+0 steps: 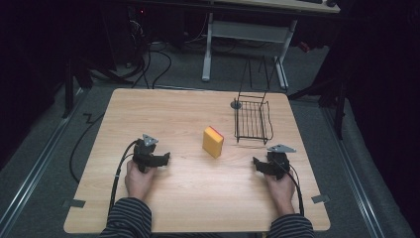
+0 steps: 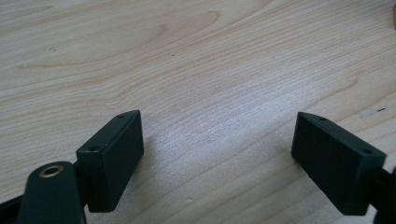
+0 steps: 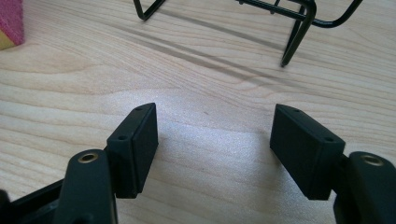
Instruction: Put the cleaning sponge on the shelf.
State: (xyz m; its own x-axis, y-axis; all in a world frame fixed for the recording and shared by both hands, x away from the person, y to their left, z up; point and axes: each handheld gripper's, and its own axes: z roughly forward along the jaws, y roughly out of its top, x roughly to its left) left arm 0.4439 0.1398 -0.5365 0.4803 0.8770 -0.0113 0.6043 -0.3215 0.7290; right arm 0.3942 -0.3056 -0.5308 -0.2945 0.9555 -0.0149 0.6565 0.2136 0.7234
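A yellow sponge with a pink-red top stands on edge at the middle of the wooden table. A black wire rack sits just to its right, toward the back. My left gripper rests on the table at the front left, open, with bare wood between its jaws. My right gripper rests at the front right, open over bare wood. In the right gripper view the rack's legs stand ahead and a corner of the sponge shows at the upper left.
A person's hands and striped sleeves come in from the table's near edge. Beyond the table's far edge a white desk frame and cables lie on the grey floor. Tape marks sit near the front corners.
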